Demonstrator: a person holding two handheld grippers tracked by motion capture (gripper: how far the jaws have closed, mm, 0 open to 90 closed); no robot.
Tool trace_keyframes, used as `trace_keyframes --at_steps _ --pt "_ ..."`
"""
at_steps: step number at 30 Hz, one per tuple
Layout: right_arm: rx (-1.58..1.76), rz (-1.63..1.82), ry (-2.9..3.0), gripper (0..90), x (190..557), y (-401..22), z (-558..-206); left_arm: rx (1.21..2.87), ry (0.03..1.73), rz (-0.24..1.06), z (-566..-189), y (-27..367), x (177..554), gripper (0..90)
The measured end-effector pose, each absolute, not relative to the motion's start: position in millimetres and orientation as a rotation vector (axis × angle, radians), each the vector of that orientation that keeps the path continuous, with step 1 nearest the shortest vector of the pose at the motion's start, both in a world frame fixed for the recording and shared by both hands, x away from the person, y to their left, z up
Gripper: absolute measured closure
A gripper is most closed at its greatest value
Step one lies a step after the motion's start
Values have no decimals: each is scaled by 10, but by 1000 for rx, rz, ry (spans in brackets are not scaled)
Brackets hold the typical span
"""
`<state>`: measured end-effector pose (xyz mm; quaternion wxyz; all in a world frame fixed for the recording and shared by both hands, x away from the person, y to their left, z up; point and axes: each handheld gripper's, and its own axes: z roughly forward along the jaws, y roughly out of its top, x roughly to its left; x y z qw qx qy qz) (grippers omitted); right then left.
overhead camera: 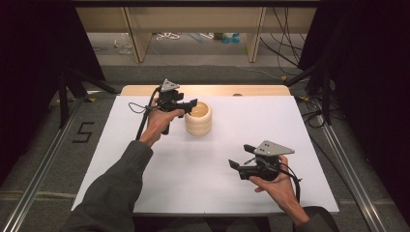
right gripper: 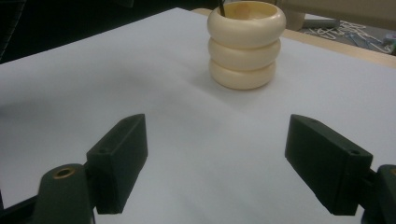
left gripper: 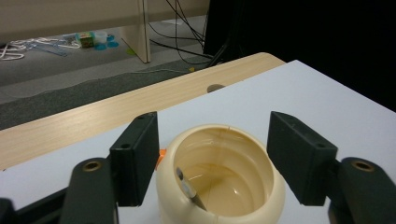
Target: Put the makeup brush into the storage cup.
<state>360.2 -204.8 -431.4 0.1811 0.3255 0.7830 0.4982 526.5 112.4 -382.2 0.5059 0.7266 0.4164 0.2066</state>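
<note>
Cream ribbed cup point(overhead camera: 198, 118) stands upright on the white table point(overhead camera: 145, 183), long axis vertical, mouth up, at about 11 o'clock from table centre, near the far wooden edge point(overhead camera: 203, 90). It looks like three stacked rings in the right gripper view point(right gripper: 246, 44). Left gripper point(overhead camera: 191, 105) sits at the cup's 9 o'clock, jaws spread apart over the rim, one each side, holding nothing; whether they touch the cup is unclear. In the left gripper view the cup point(left gripper: 219, 179) shows a thin dark stick point(left gripper: 189, 189) inside, leaning, top end toward the near wall. A small orange bit point(left gripper: 161, 154) peeks beside the cup, too small to identify. Right gripper point(overhead camera: 238, 157) is at 5 o'clock from the cup, well apart, jaws wide open and empty, pointing toward the cup.
</note>
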Motion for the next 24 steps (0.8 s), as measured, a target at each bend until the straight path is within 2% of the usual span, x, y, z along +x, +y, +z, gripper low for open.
trace_keyframes --at_steps 12,21,24 --pt "929 1413 2205 220 3602 -2052 -4313 1715 1011 428 -3806 1245 5069 261" --pt "928 1429 2179 213 3608 -2055 -4314 1675 980 393 -3790 1298 4813 159" --pt "935 1440 2173 211 3608 -2050 -4315 1671 962 389 -3801 1341 4707 159"
